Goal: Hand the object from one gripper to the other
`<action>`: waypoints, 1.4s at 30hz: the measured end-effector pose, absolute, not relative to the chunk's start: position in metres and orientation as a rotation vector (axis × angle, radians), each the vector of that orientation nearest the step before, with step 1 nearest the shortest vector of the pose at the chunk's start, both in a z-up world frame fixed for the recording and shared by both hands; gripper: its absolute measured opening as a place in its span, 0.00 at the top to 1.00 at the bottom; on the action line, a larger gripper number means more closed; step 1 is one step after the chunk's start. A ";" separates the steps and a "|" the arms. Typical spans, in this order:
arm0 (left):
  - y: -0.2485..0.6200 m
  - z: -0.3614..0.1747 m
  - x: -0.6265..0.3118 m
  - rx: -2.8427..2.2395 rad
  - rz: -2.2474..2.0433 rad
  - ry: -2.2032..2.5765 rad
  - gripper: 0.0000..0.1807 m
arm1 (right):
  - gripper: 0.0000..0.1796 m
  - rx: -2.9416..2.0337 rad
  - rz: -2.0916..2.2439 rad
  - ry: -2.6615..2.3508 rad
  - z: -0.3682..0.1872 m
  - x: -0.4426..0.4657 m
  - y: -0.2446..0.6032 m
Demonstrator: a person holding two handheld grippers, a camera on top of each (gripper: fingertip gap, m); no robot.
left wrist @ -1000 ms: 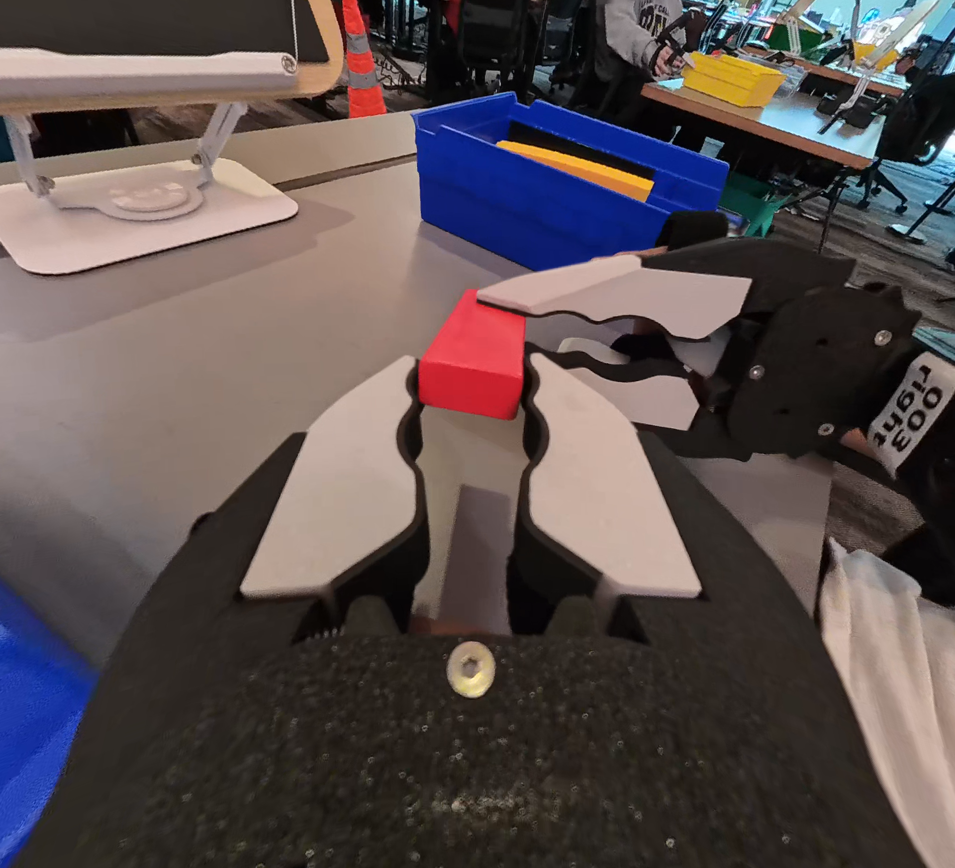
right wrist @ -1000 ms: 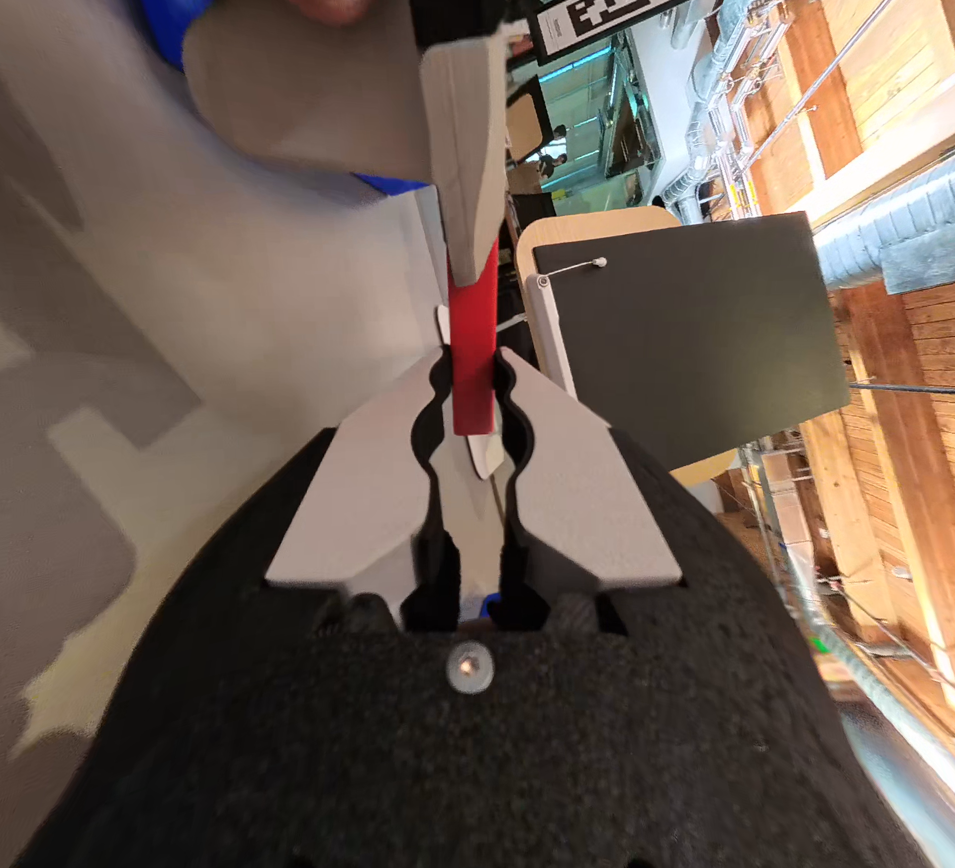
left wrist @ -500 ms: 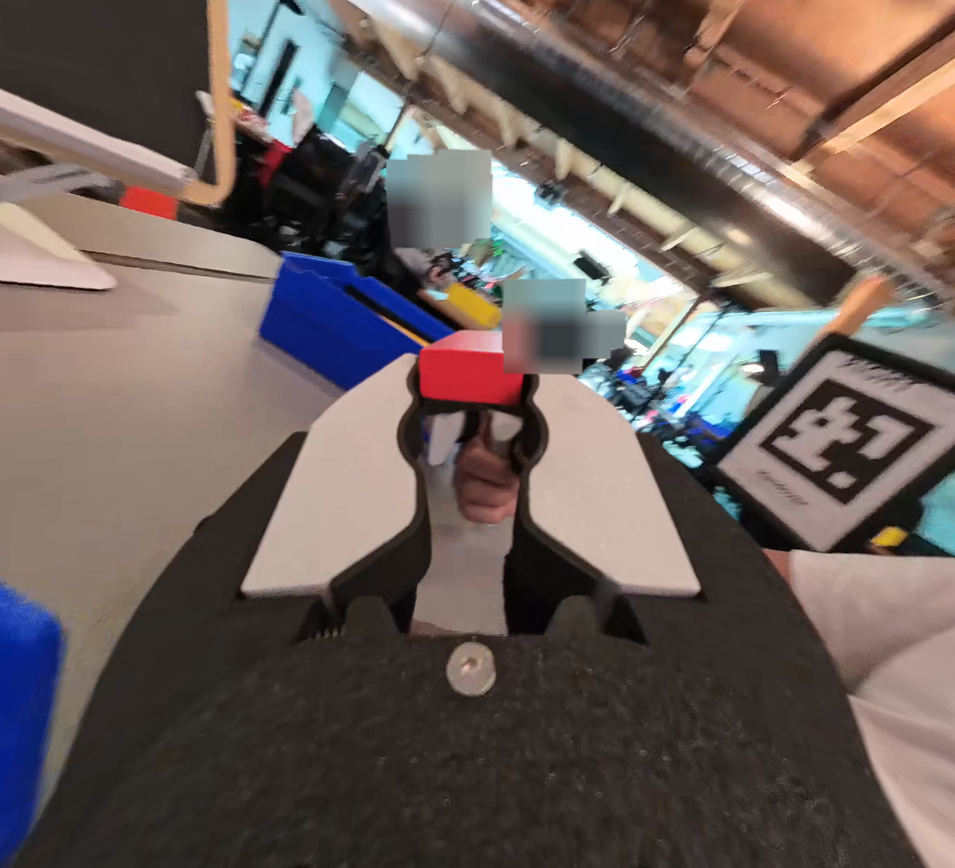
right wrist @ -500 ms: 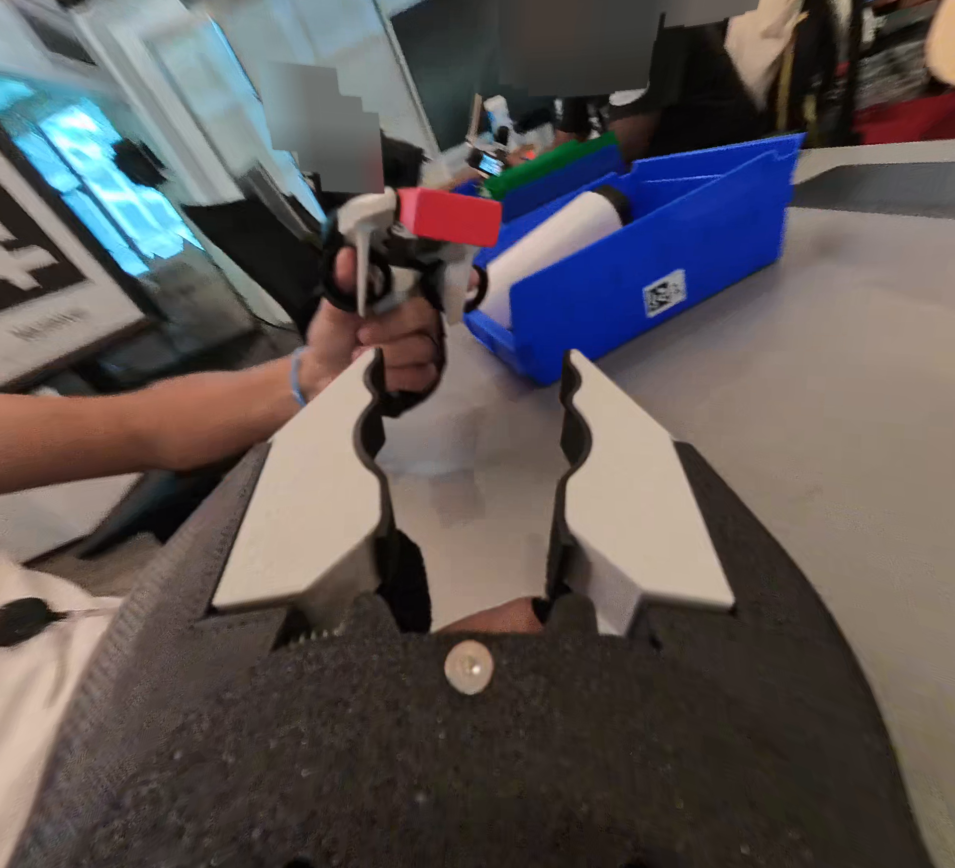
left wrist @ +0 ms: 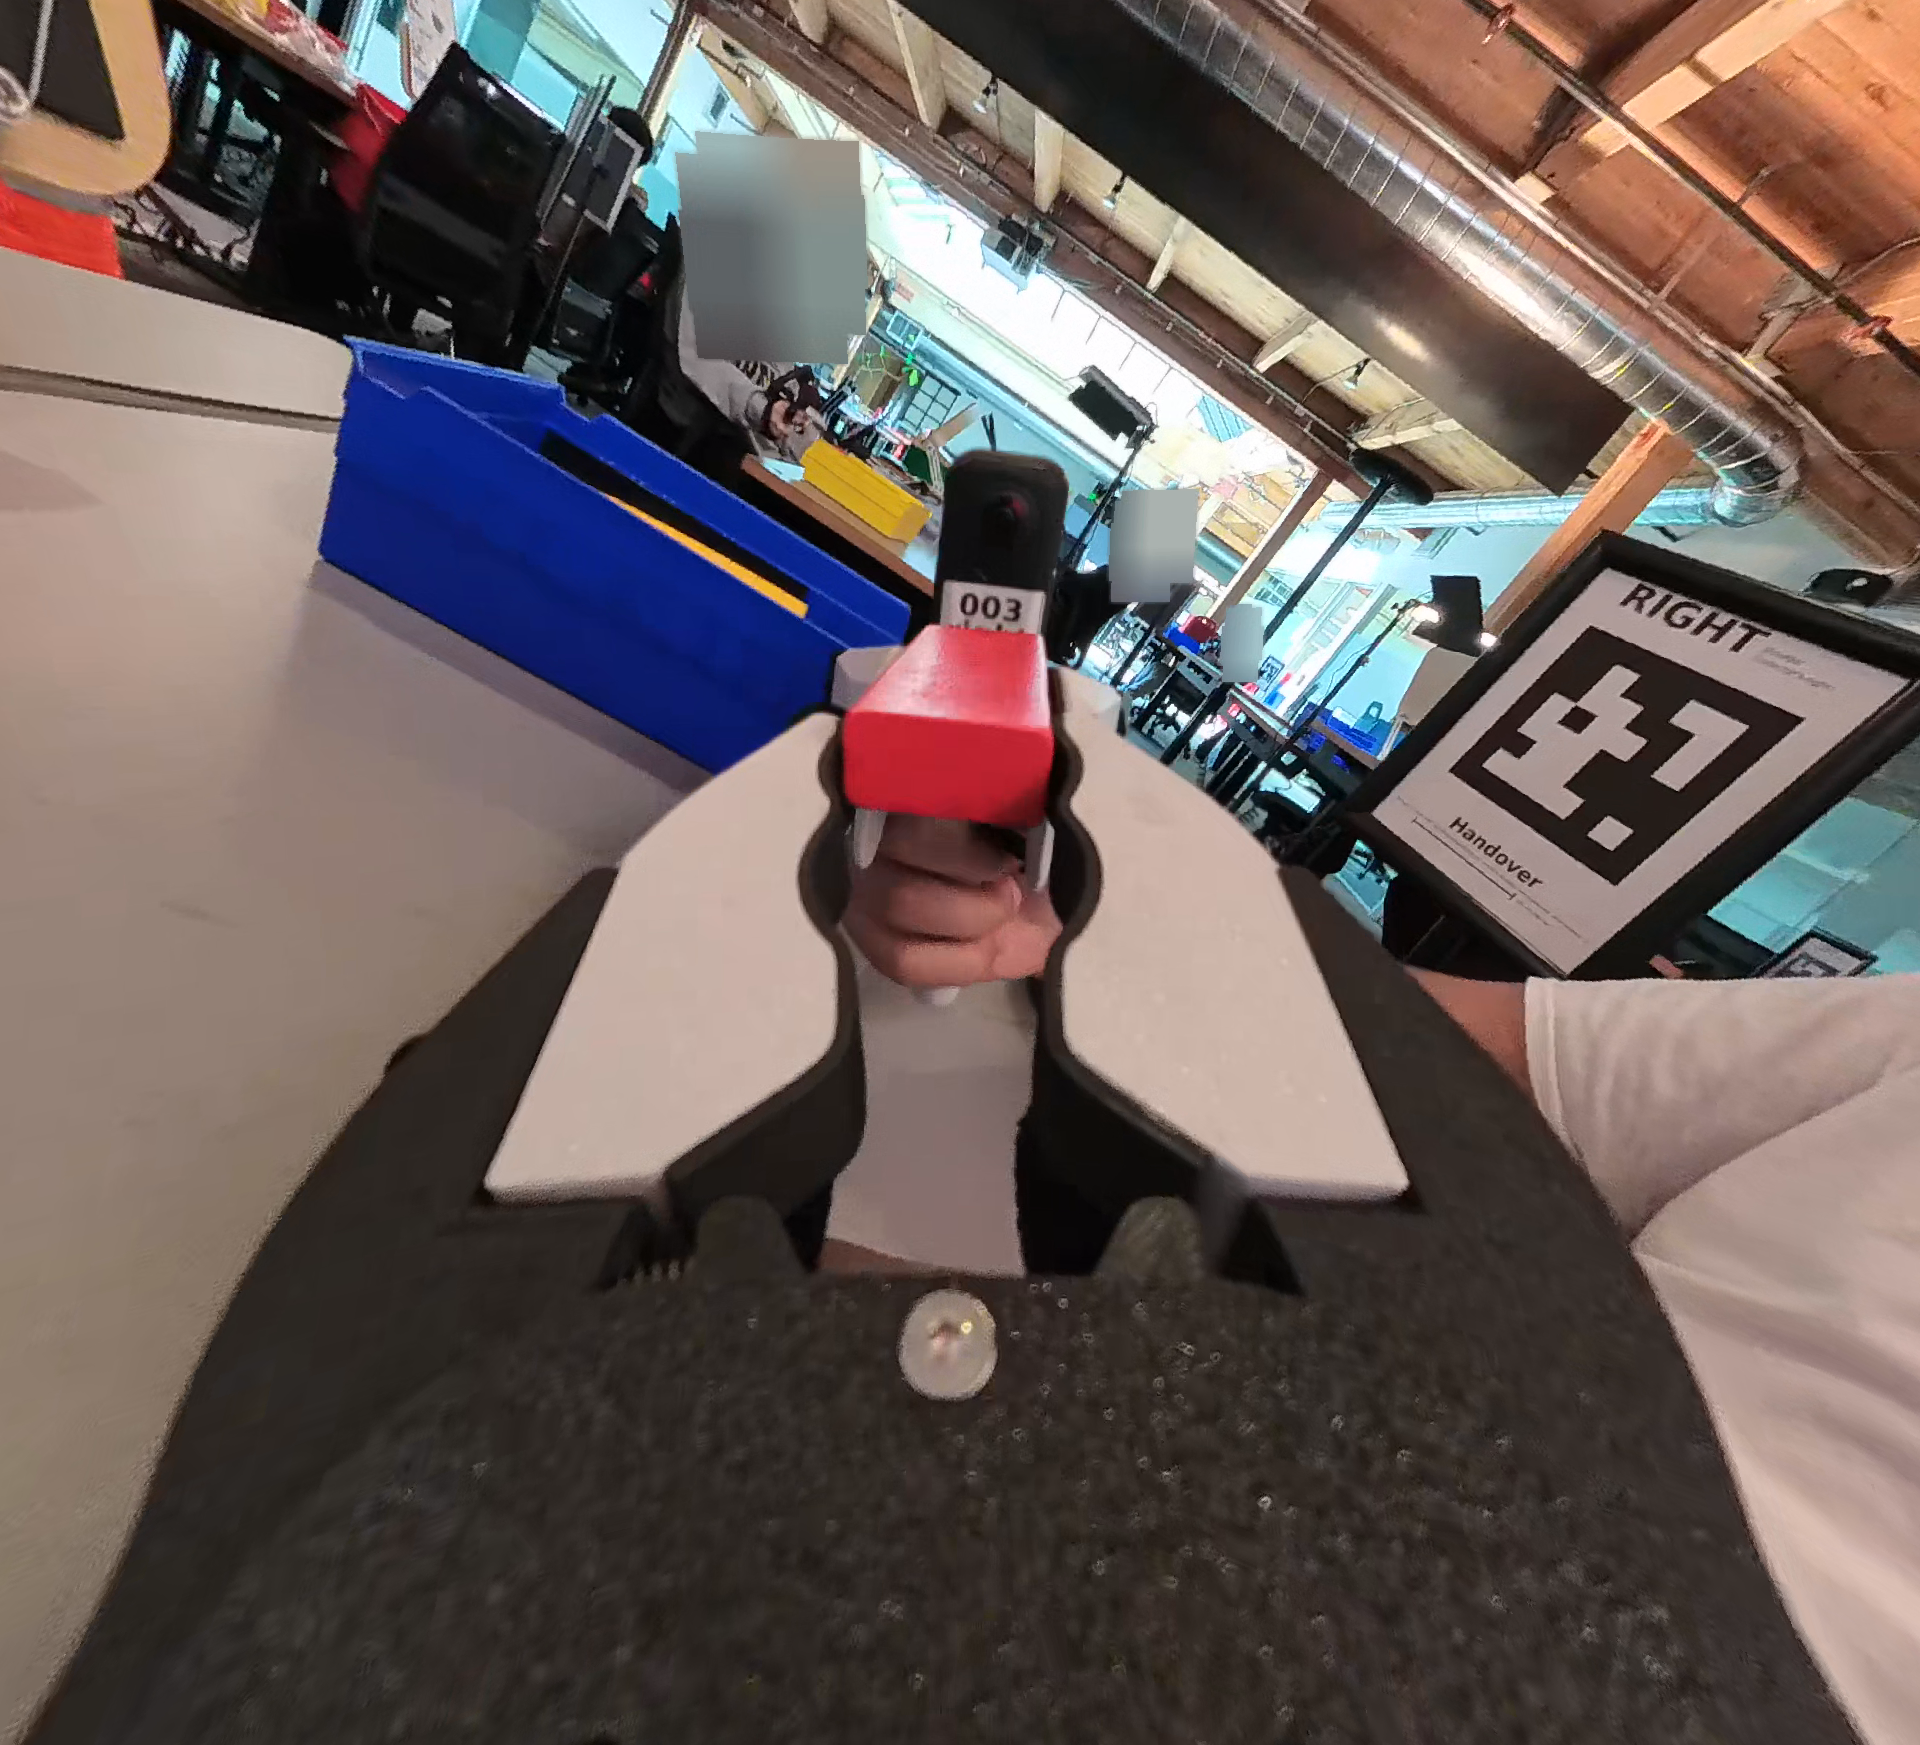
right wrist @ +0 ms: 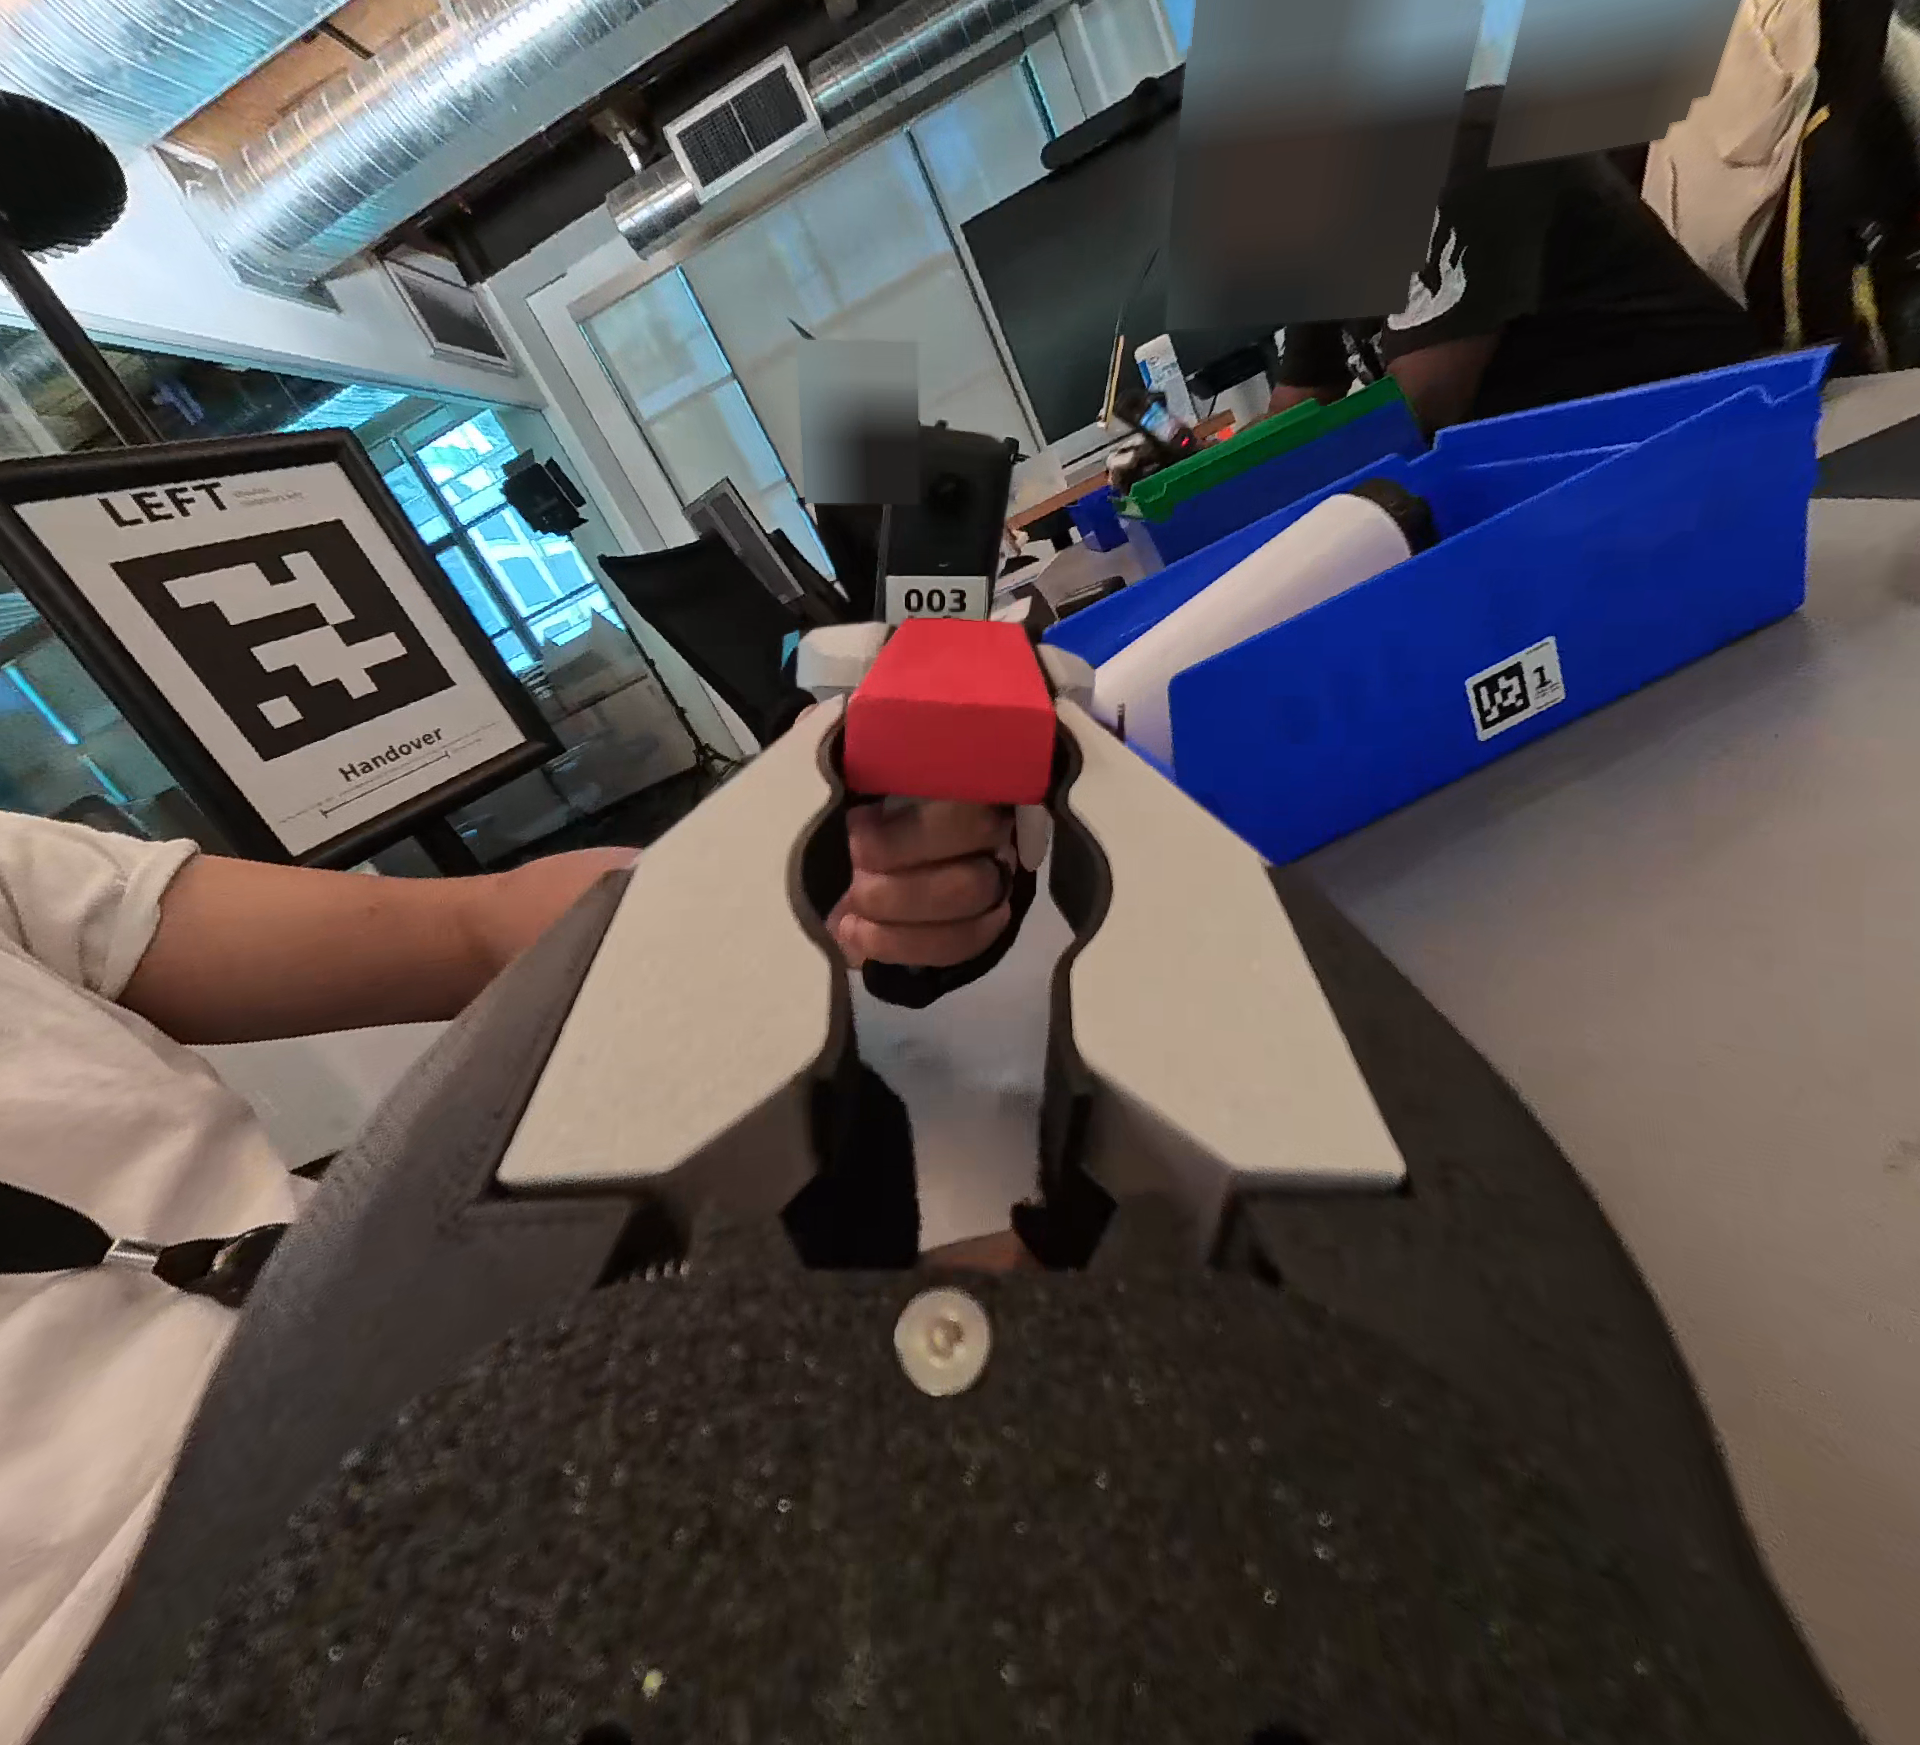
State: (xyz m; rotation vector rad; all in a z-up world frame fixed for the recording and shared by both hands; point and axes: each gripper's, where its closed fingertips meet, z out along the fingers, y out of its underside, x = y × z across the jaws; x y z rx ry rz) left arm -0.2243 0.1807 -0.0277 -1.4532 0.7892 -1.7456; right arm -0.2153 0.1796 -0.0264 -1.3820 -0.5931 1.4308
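The red block (left wrist: 945,739) is held in the air between the two grippers, which face each other head-on. My left gripper (left wrist: 948,765) is shut on its near end in the left wrist view. The right gripper's pale fingertips (left wrist: 1091,703) flank its far end, below that gripper's black camera (left wrist: 1003,532). In the right wrist view the red block (right wrist: 945,729) sits between my right gripper's (right wrist: 948,745) closed-in fingers. The left gripper's fingertips (right wrist: 826,656) and the hand holding it (right wrist: 914,895) show behind the block.
A grey table (left wrist: 208,812) lies below. A blue bin (left wrist: 582,532) holds a yellow-and-black item; another blue bin (right wrist: 1507,615) holds a white roll (right wrist: 1278,583). Framed marker signs (left wrist: 1621,750) (right wrist: 281,635) stand beside the table. A bare forearm (right wrist: 343,937) crosses at the left. Less than 4 cm separates the two grippers' tips.
Half a second ago my right gripper was open and apart from the block held up by the left. It has since come in and closed on the block's other end.
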 end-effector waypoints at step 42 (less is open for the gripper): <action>0.232 -0.082 -0.243 -1.840 -0.790 1.044 0.40 | 0.68 -1.252 -0.401 -1.116 -0.093 -0.229 0.211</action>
